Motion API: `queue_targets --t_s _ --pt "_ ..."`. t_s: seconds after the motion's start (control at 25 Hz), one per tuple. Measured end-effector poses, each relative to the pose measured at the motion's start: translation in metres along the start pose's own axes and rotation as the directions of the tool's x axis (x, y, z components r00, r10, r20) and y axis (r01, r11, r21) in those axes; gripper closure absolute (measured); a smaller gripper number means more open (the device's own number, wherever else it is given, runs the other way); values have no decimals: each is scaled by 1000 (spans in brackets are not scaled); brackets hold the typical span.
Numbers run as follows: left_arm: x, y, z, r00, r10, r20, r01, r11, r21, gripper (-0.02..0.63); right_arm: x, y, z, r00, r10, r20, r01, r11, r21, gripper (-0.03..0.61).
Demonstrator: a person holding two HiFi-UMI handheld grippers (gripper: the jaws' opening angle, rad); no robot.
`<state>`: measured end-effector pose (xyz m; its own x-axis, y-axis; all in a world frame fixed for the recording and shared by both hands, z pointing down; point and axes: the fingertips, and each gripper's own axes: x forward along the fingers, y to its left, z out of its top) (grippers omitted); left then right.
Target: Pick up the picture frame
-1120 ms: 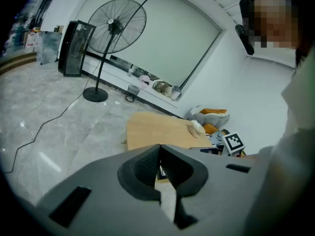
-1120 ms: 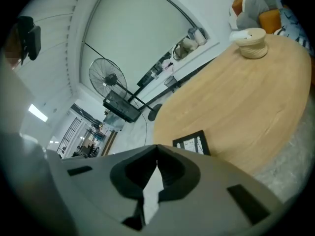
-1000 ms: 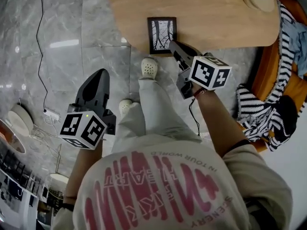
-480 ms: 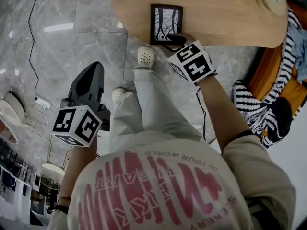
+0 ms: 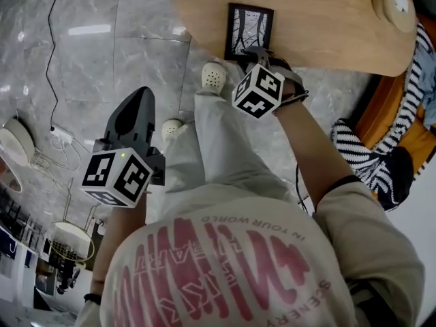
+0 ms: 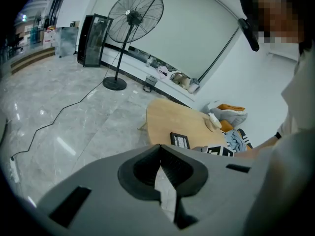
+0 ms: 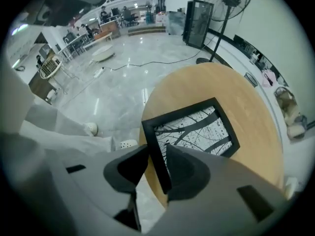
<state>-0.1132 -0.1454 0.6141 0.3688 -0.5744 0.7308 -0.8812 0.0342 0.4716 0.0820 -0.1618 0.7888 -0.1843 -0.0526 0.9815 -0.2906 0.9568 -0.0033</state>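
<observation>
The picture frame (image 5: 250,29), black-rimmed with a black-and-white branch print, lies flat near the front edge of the round wooden table (image 5: 327,26). My right gripper (image 5: 255,52) points steeply down at the frame's near edge. In the right gripper view the frame (image 7: 194,127) has one side bar between the jaws of the right gripper (image 7: 157,147). The jaws are closing; the bar lies against one jaw and a gap shows at the other. My left gripper (image 5: 139,92) hangs shut and empty over the floor, left of the table; in its own view the left gripper (image 6: 160,157) has its tips together.
A round white object (image 5: 394,2) sits at the table's far right. Striped cloth (image 5: 402,148) lies on an orange seat to the right. The person's shoes (image 5: 212,77) stand just under the table edge. Cables (image 5: 54,46) run over the marble floor; a fan (image 6: 133,18) stands behind.
The right gripper came down onto the frame's near edge and rolled, its marker cube turning. Its jaws now straddle the frame's side bar. The left gripper shifted only a little.
</observation>
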Motion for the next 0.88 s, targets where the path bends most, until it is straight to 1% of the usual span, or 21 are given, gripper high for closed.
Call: queue_targets --t_s 0.08,0.28,0.44,0.56,0.72,0.8,0.88 --pt "-5 -1 0 1000 8 5 -8 1000 -1 611 2 -1 0 999 -26 -22 26 999 -28 459" --pt "-22 3 5 999 39 26 -39 999 -4 611 0 1 -1 997 -50 -54 48 998 -38 477" --pt "-29 5 12 997 53 47 -53 999 11 611 2 6 2 996 -23 -82 21 999 -26 495" --pt "-29 5 17 997 60 55 -61 998 31 611 -3 10 7 997 -2 -79 2 1000 -4 503" --pt "-33 2 29 994 60 87 -63 998 30 611 -15 13 18 998 36 -48 -33 998 60 509" --pt "-36 1 34 993 65 101 -69 997 29 611 -21 13 23 998 66 -22 -62 989 132 509" --pt "-40 0 39 990 76 118 -78 997 17 611 -30 11 29 996 91 15 -92 970 227 509"
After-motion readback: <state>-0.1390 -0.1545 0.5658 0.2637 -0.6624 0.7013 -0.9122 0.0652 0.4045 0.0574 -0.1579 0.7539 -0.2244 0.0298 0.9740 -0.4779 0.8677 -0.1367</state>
